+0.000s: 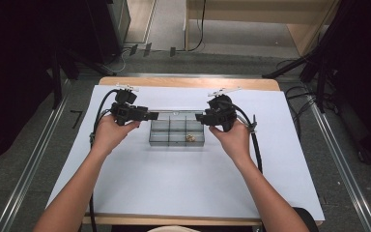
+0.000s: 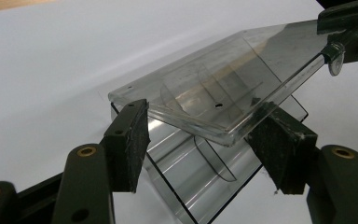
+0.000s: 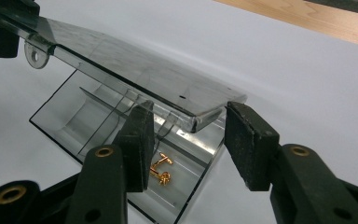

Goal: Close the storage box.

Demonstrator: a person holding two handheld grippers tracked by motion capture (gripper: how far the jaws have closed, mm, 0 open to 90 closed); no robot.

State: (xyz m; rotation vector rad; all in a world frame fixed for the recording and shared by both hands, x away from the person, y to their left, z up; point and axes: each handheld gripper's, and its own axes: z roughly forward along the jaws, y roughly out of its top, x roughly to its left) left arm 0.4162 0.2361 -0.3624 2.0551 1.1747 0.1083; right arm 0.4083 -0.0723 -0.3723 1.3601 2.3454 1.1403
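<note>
While the white sheet-covered table [image 1: 183,188] is seen across the middle of the high view, a clear plastic compartment box [image 1: 177,131] rests at its centre with its clear hinged lid [image 2: 223,93] raised between the left gripper [image 1: 147,116] and the right gripper [image 1: 200,117]. Judged from this, the lid could drop shut or the light box could be dragged across the sheet if one end were let go first, and the small gold trinket [image 3: 161,169] in a lower right compartment might be jolted. Each gripper's jaws are spread at a lid corner: the left pair appears to touch the lid's edges loosely, while at the right pair only one pad seems to be touched and a gap is left at the other.
</note>
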